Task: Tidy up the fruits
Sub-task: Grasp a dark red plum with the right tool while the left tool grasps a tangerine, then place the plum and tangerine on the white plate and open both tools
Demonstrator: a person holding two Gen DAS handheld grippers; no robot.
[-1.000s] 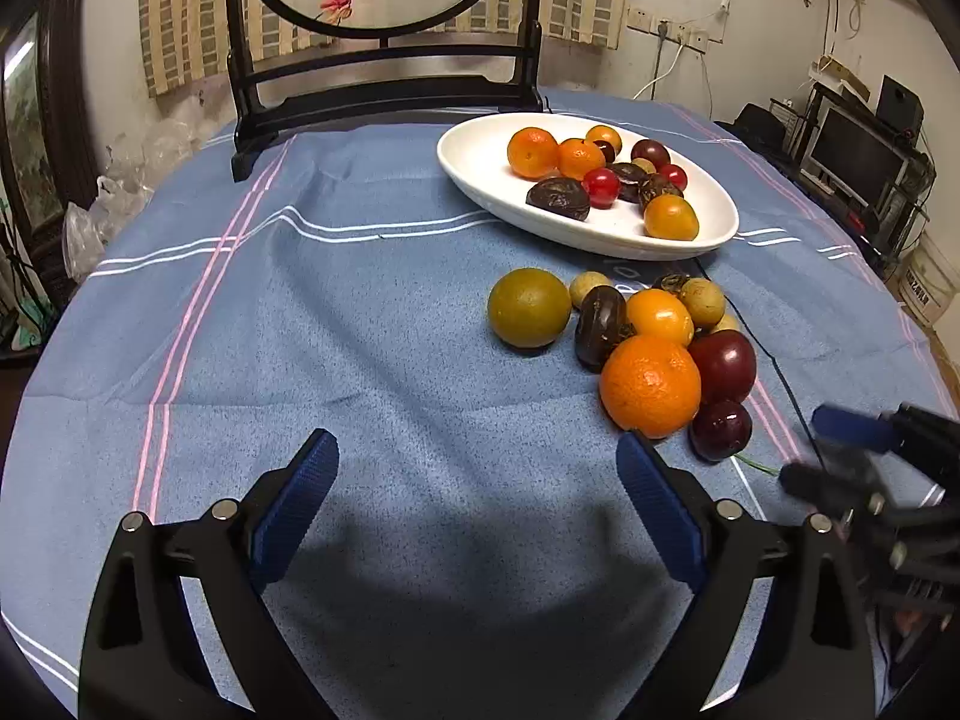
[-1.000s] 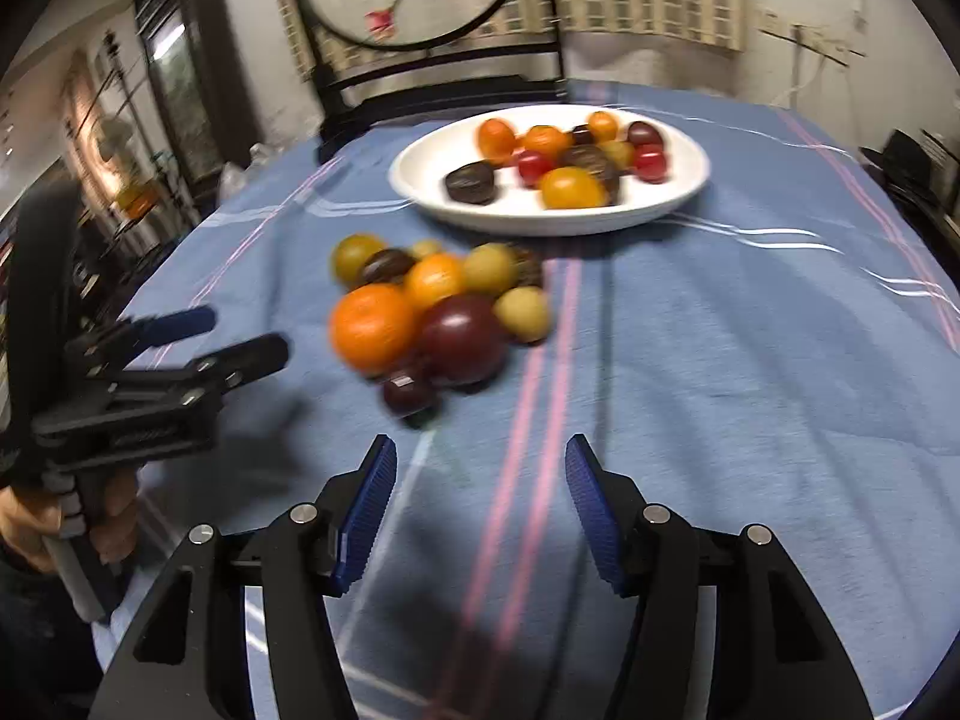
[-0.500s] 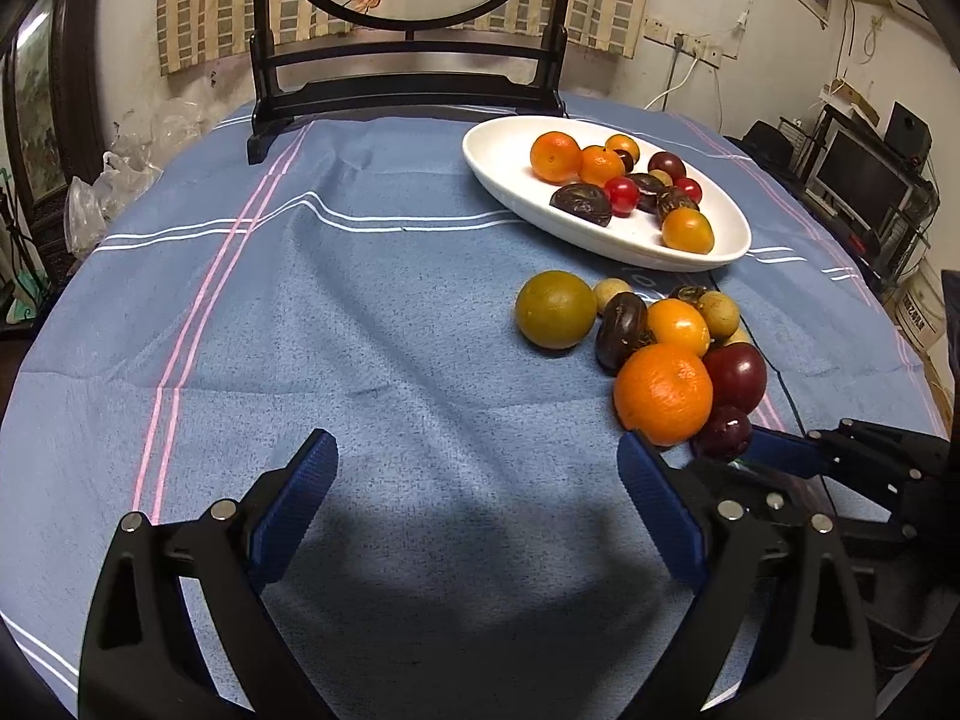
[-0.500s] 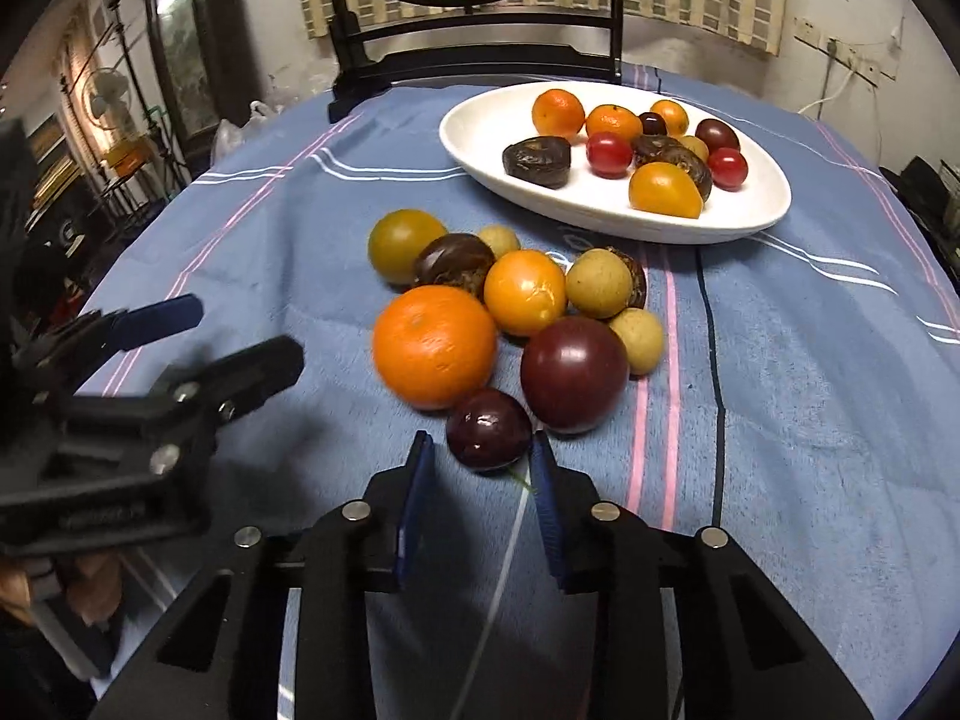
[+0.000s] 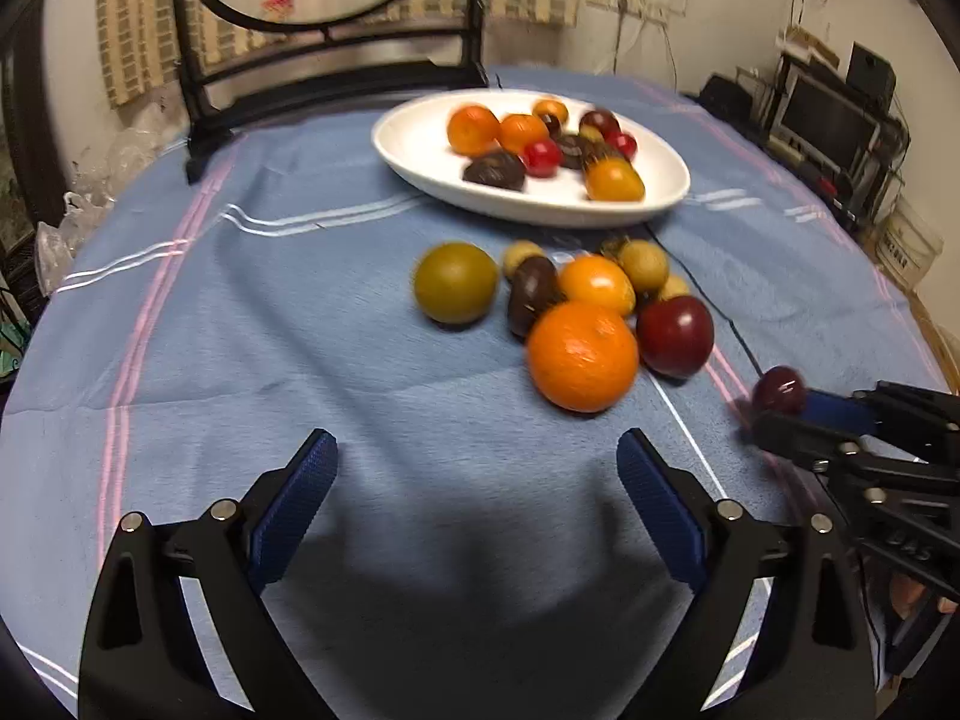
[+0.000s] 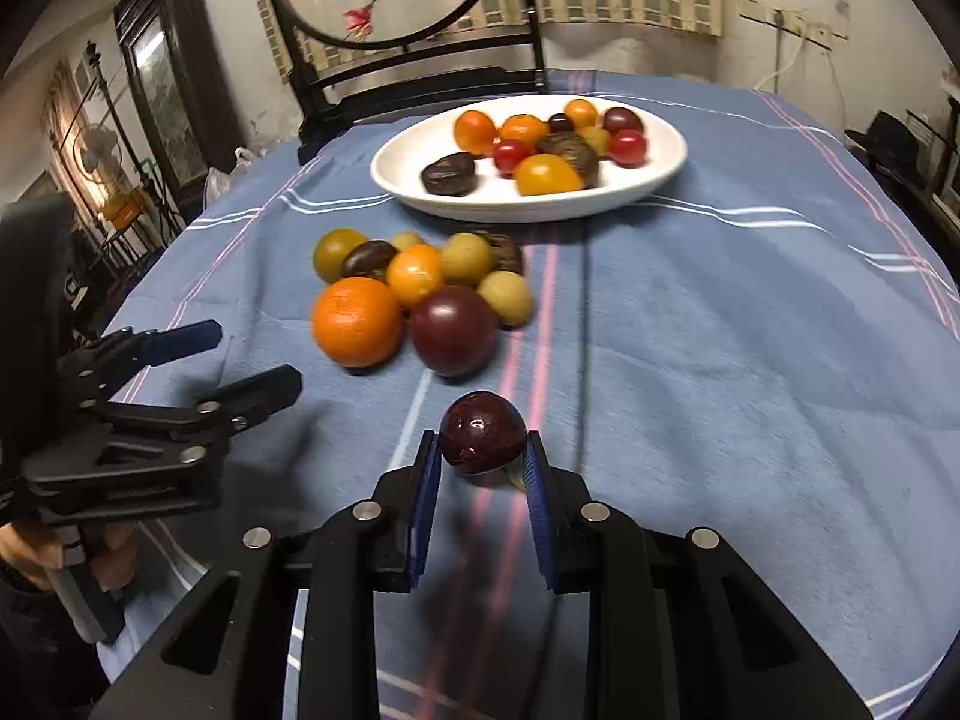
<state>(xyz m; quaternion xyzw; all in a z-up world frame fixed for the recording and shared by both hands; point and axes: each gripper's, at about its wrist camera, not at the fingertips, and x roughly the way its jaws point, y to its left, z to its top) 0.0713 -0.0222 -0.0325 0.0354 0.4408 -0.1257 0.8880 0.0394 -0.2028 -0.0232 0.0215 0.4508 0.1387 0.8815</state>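
Fruit is partly sorted in the left wrist view: the oval white ceramic plate (image 5: 414, 147) at the far side of the blue striped tablecloth (image 5: 270, 330) already carries about ten small pieces, while a loose cluster waits on the cloth nearer, among them the large round orange (image 5: 582, 355), a dull green round fruit (image 5: 456, 290) on the left of the cluster and a dark red plum (image 5: 676, 335) on its right. Judging by that, roughly half the job is left. The left gripper (image 5: 474, 480) hangs near, its blue pads wide apart with only bare cloth between them, the orange just beyond. At the right edge the right gripper (image 5: 780, 414) shows from the side with a small dark purple plum (image 5: 779, 390) at its tip; blur makes the contact hard to read here.

The right wrist view settles it: the right gripper (image 6: 483, 450) is clamped on the small dark purple plum (image 6: 483, 432), one blue pad pressed to each side, the fruit sitting right at the fingertips. It lies just near of the cluster and apart from it, possibly lifted off the cloth, with the plate (image 6: 672, 171) well beyond, far and centre. The left gripper (image 6: 252, 360) stands idle at the left.
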